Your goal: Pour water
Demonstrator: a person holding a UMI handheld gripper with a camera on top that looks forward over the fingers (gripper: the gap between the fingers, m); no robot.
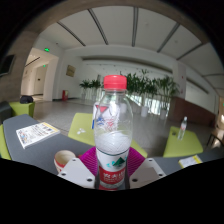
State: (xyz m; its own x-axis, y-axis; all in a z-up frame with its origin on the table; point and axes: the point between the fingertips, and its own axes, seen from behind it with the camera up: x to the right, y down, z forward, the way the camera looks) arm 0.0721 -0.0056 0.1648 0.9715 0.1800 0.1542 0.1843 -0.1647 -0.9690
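A clear plastic water bottle (pixel 113 125) with a red cap and a red, white and green label stands upright between my fingers, lifted above the grey table (pixel 40 152). My gripper (pixel 112 168) is shut on the bottle's lower part, with the magenta pads (pixel 90 158) pressing on its label at both sides. A small paper cup (pixel 64 159) stands on the table just left of my left finger.
A paper sheet (pixel 36 131) lies on the table at the left. Yellow-green chairs (pixel 182 142) stand beyond the table. Another small bottle (pixel 182 127) stands far off at the right. Green plants (pixel 150 86) line the hall behind.
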